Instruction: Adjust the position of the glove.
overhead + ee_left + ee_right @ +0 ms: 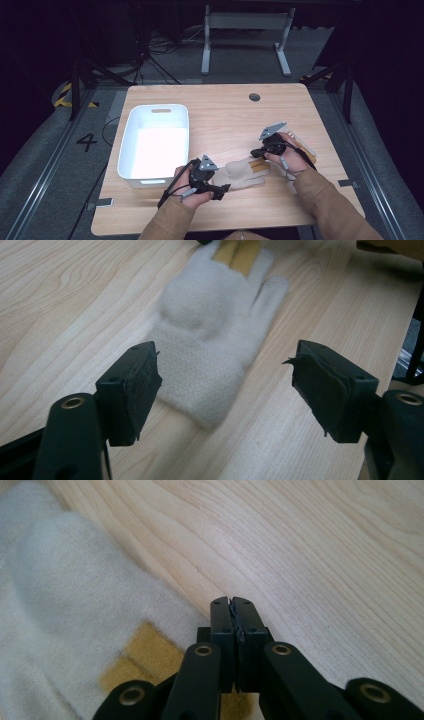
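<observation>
An empty white bin (155,142) sits at the table's (225,107) left. Beside it, the left gripper (220,190), jaws apart and holding nothing, faces a cream glove (242,174); the right gripper (257,152), jaws pressed together, rests at the glove's fingertips.
</observation>
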Demonstrator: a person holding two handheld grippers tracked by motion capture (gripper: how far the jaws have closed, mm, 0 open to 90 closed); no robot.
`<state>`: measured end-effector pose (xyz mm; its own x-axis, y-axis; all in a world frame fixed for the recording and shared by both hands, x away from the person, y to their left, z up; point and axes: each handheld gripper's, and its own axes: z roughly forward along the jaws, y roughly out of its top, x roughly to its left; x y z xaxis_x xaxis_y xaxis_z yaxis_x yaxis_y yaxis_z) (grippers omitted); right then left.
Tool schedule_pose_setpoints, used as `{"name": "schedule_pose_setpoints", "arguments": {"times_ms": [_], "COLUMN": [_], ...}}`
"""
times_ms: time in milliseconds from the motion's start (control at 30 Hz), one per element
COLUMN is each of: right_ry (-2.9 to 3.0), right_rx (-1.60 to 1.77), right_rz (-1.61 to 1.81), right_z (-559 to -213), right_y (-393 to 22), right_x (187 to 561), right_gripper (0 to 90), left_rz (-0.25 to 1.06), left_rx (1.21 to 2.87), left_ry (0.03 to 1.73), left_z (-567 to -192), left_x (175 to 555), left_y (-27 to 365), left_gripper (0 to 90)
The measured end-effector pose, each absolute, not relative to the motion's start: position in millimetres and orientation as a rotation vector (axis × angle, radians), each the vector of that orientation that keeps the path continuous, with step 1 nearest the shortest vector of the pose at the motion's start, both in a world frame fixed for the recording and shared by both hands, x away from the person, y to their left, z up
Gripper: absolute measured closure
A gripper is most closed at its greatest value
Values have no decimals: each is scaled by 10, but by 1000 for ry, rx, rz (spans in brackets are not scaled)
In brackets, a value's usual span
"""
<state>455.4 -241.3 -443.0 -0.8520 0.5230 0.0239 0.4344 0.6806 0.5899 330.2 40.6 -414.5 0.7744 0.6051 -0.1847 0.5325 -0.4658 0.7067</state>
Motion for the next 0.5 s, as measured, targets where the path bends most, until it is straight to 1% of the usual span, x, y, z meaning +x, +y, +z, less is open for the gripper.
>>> {"name": "schedule_pose_setpoints", "arguments": {"times_ms": [167, 500], "right_ry": [2774, 2822], "right_rx": [781, 719], "right_rz": [885, 811], "right_z": [-4422, -4376], "right_y": [-2415, -2452], "right_x": [4518, 4368], "right_gripper": [898, 898], "left_rz": [127, 134], "left_rx": [2153, 2144], "left_ry": [863, 854], "left_z": [-4133, -4088], "left_x": [3336, 3405], "left_y": [430, 398], "left_gripper": [309, 311]}}
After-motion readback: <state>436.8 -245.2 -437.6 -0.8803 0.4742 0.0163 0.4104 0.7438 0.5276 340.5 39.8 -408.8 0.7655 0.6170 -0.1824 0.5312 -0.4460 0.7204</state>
